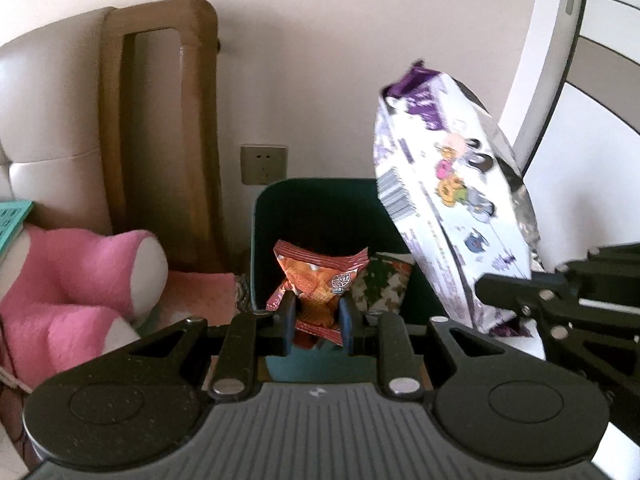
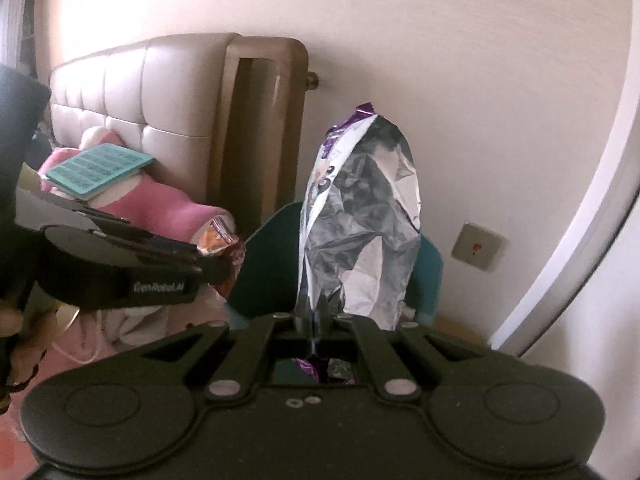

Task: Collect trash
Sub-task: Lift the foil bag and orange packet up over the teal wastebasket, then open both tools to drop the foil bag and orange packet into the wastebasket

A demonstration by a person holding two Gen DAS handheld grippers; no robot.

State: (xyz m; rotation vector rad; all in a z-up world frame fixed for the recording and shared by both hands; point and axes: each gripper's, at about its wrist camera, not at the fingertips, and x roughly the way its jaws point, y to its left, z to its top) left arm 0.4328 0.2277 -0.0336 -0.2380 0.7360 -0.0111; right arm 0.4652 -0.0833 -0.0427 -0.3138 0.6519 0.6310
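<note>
Trash is held in both grippers in front of a dark teal bin (image 1: 320, 216) that stands on the floor against the wall, beside the brown wooden frame (image 1: 160, 120) of a bed. The bin's mouth is seen open from the left wrist view, with its inner back wall dark. Whether anything lies at its bottom cannot be told, since the held wrappers cover the lower part.

An orange and red snack wrapper (image 1: 320, 280) is clamped between the blue-padded fingers (image 1: 287, 312) of the left gripper (image 1: 318, 318), which stand a little apart with the crumpled pack pinched between them. Just to its right a green and red patterned packet (image 1: 386, 284) is seen against the bin's interior; whether it is inside the bin or held cannot be told.

A large white and purple snack bag (image 2: 360, 220), with cartoon print on one face and silver foil showing on the other, is gripped at its lower edge by the right gripper (image 2: 314, 320), whose fingers are pressed together on the thin foil. The bag stands upright, torn open at its purple top, and is held above and before the bin's right side.

On the bed to the left, a pink plush toy (image 1: 80, 276) is seen, with a teal booklet (image 2: 100, 170) resting on it. A wall socket (image 1: 264, 164) is set just above the bin's rim.
</note>
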